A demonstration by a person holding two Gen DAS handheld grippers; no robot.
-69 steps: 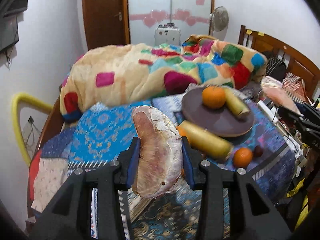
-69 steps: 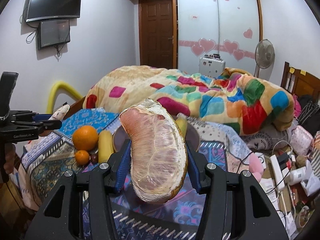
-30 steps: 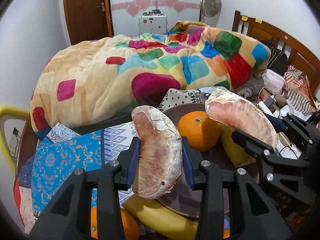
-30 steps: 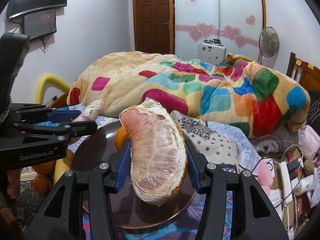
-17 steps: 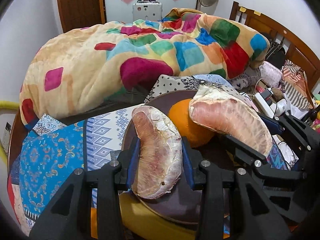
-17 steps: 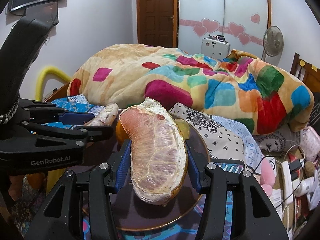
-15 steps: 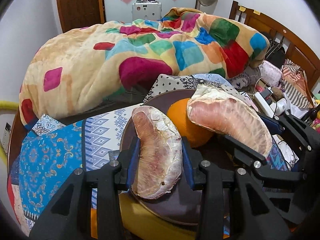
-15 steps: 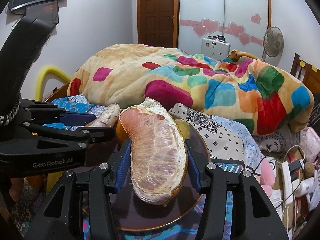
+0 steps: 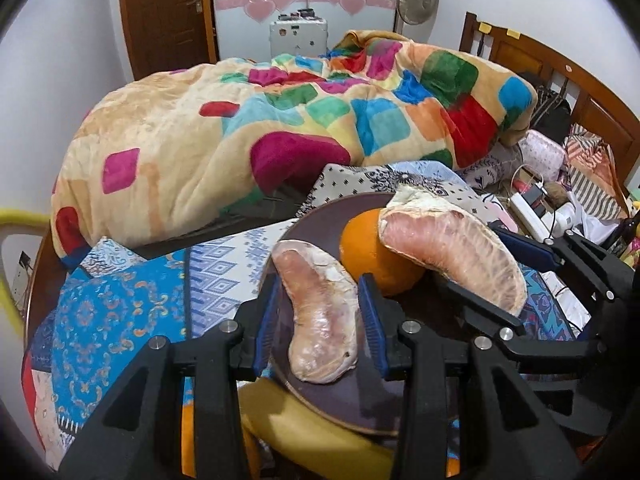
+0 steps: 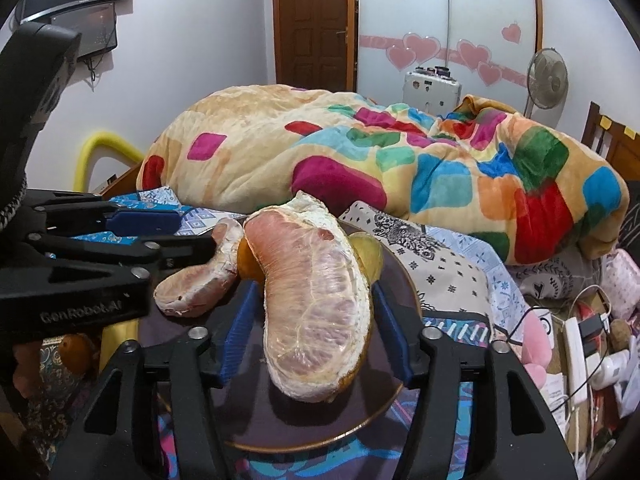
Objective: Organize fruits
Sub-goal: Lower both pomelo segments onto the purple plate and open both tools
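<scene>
A brown round plate [image 9: 320, 216] [image 10: 404, 280] lies on the patterned bed cloth. An orange [image 9: 372, 256] sits on it. My left gripper [image 9: 322, 320] is open around a smaller pomelo segment [image 9: 320, 320] that rests on the plate, with gaps at both blue pads. My right gripper [image 10: 312, 316] is open around a larger pomelo segment [image 10: 316, 304] that lies on the plate against the orange [image 10: 248, 260]. The larger segment [image 9: 452, 252] and the smaller one [image 10: 200, 280] each show in the other view.
A yellow banana [image 9: 312, 436] lies under the plate's near edge, with another [image 10: 370, 256] on the plate's far side. A small orange [image 10: 74, 352] sits left of the plate. A colourful quilt [image 9: 280, 120] is piled behind. Power strips and clutter [image 10: 580, 340] lie to the right.
Both grippers moved in over the plate, lowered their pomelo segments onto it and opened. The jaws now stand apart from the fruit.
</scene>
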